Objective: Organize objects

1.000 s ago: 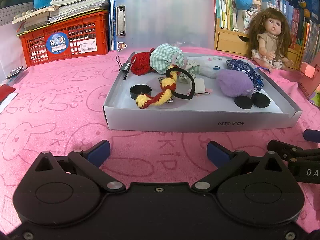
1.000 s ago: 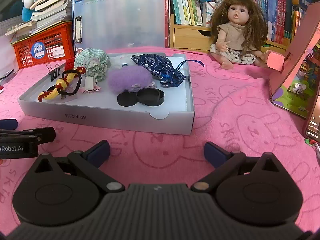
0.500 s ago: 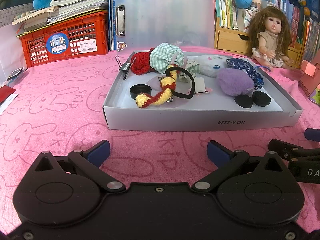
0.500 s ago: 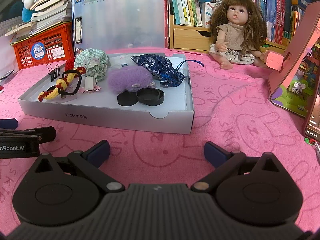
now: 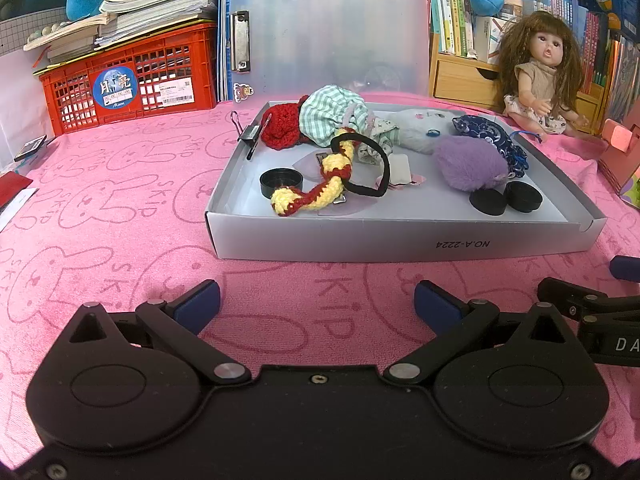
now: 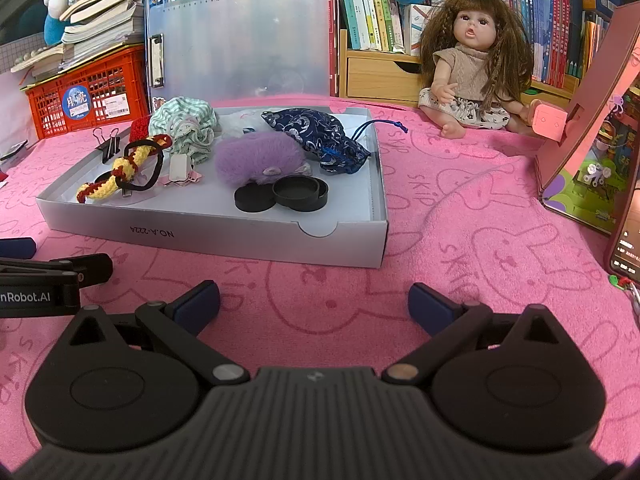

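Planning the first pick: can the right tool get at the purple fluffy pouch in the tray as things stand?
Probably yes. The right tool is open and empty, the purple fluffy pouch lies uncovered, and only the low tray wall and two black lids sit before it.

In the left wrist view the right gripper [image 5: 616, 304] is cut off by the right edge, so only one blue pad and part of its lettering show. In the right wrist view the left gripper [image 6: 36, 276] runs off the left edge the same way. A phone [image 6: 626, 232] at the surface's right edge is clipped, its screen text too small to read. The white plush [image 5: 420, 128] near the tray's [image 5: 400, 240] far edge lies partly behind the green checked cloth [image 5: 332, 114]. The red knitted piece [image 6: 140, 126] is mostly hidden behind that cloth in the right wrist view. The black cap [image 6: 102, 178] near the tray's left edge sits largely behind the yellow crochet braid [image 6: 116, 176].
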